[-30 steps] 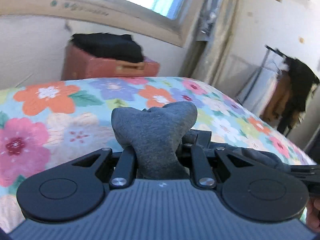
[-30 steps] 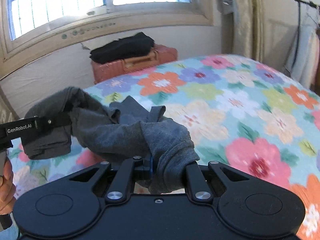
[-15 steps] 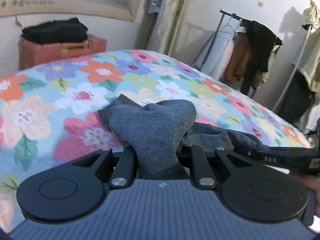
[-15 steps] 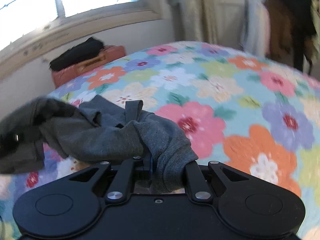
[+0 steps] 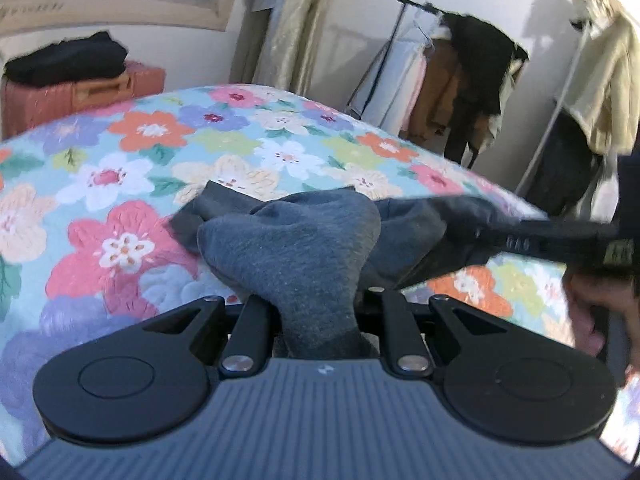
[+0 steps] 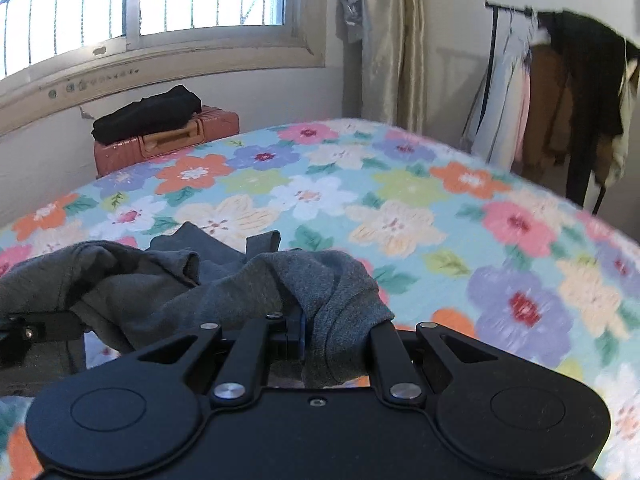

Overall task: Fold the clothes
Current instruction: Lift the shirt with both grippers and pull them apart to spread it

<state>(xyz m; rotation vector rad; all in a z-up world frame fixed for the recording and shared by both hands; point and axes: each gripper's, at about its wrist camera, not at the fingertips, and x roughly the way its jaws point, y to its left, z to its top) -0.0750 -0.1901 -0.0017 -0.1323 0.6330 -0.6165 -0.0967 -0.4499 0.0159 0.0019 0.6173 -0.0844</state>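
Observation:
A grey knit garment (image 5: 304, 248) is held bunched above the flowered bedspread (image 5: 120, 152). My left gripper (image 5: 316, 320) is shut on one bunch of it, and the cloth bulges over and hides its fingertips. From there the garment stretches right to the other gripper's black bar (image 5: 552, 240), with a hand (image 5: 592, 304) below. In the right wrist view the same grey garment (image 6: 248, 292) drapes over my right gripper (image 6: 320, 344), which is shut on it. The cloth runs left to the other gripper's black arm (image 6: 40, 328).
A pink suitcase (image 6: 168, 140) with folded black clothes (image 6: 148, 114) on top stands by the wall under the window (image 6: 160, 0). Curtains (image 6: 392, 40) hang at the corner. A clothes rack (image 5: 460, 72) with hanging coats stands past the bed's far right side.
Both grippers have swung level across the bed with the garment still bunched in them; the left view turned from the suitcase toward the clothes rack. Both grips are unchanged.

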